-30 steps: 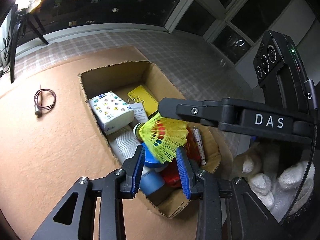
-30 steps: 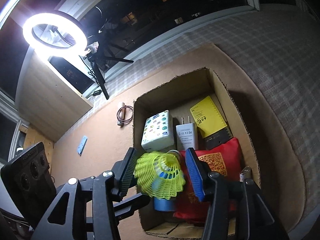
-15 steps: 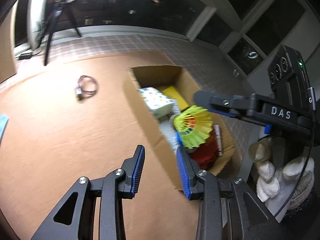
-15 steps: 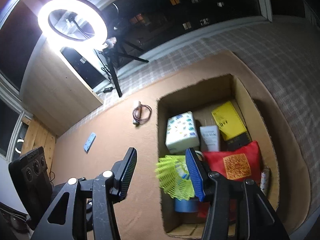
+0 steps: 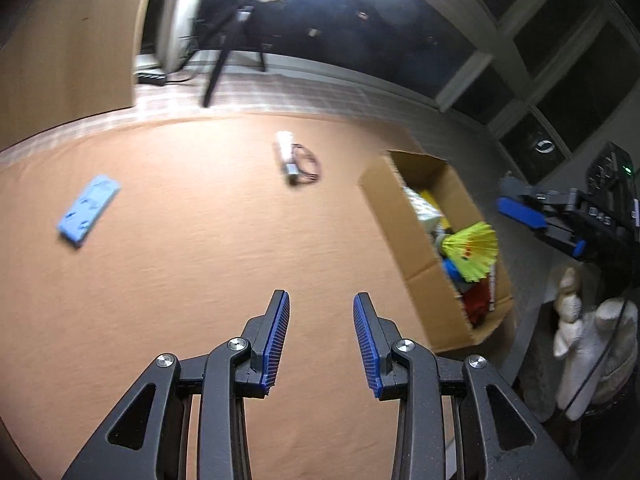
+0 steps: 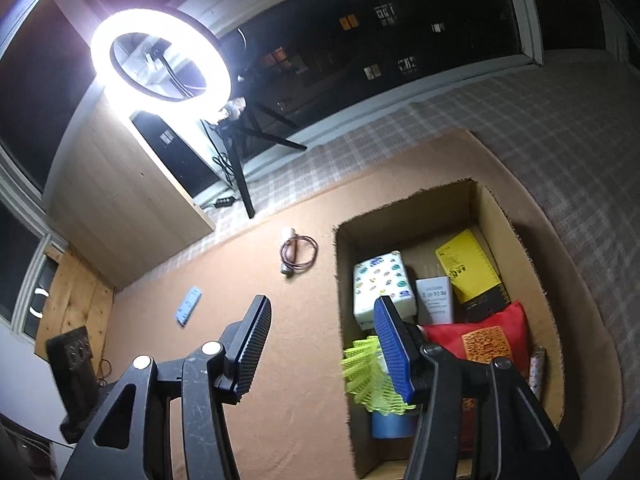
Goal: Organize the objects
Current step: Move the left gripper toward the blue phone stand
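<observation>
two things lie loose on the tabletop [image 5: 208, 264] outside the cardboard box [image 6: 344, 360]: a flat blue piece [image 5: 87, 210] well off to the left, and a coiled cord with a small white plug [image 6: 298, 254] nearer the box's far corner. that is likely why the left gripper [image 5: 321, 338] points out over bare tabletop away from the box; its fingers [image 5: 276, 336] stand apart with nothing between them, seemingly heading for one of the strays.

the right gripper [image 6: 324, 350] hangs above the box's near left wall, its fingers released and just widened a little, gripping nothing. the yellow shuttlecock [image 6: 370, 380] sits below them inside the box, resting on a blue roll [image 6: 392, 426], so it looks dropped in and done.

inside the box: a white tissue pack with coloured dots [image 6: 382, 284], a white charger [image 6: 434, 298], a yellow booklet [image 6: 466, 264] toward the far end, a red pouch [image 6: 480, 340] and a slim patterned tube [image 6: 536, 368] against the right wall. the near half is crowded; the far end shows bare floor.
</observation>
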`<state>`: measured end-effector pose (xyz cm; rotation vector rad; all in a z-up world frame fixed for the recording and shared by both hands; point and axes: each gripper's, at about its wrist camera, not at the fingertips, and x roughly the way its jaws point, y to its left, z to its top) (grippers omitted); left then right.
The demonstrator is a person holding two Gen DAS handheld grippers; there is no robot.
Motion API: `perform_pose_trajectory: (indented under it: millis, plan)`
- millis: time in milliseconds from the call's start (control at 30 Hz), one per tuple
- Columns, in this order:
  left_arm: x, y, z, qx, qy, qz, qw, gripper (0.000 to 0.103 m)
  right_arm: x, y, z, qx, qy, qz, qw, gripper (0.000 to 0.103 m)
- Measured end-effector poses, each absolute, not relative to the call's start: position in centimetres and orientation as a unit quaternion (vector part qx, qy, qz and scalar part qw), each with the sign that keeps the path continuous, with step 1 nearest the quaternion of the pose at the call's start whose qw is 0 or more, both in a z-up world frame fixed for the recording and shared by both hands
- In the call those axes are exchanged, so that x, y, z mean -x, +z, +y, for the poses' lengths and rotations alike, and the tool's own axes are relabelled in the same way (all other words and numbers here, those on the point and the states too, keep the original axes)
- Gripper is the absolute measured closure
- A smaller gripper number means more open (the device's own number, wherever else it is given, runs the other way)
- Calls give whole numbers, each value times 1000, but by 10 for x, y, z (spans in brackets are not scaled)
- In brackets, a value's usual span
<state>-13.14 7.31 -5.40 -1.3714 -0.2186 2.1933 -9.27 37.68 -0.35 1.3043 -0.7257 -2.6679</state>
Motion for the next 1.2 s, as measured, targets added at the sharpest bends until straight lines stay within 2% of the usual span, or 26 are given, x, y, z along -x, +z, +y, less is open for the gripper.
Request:
perform_pose_trajectory:
  millis: [167,567,967,1200]
  plan:
    - [140,-53,30,505,824,-93,240,67,98,1,355,-426,-872,-231,60,48]
    - [202,-41,-62,498,844,-105,171,67,129,-20,281,-467,-851,-215,106,47]
    - [294,-103,-91,541,816,-149,138,67,134,-49,246,-503,-827,-216,125,47]
    - [316,-124,-82,553,806,-161,138,67,131,-54,254,-511,-822,-222,114,47]
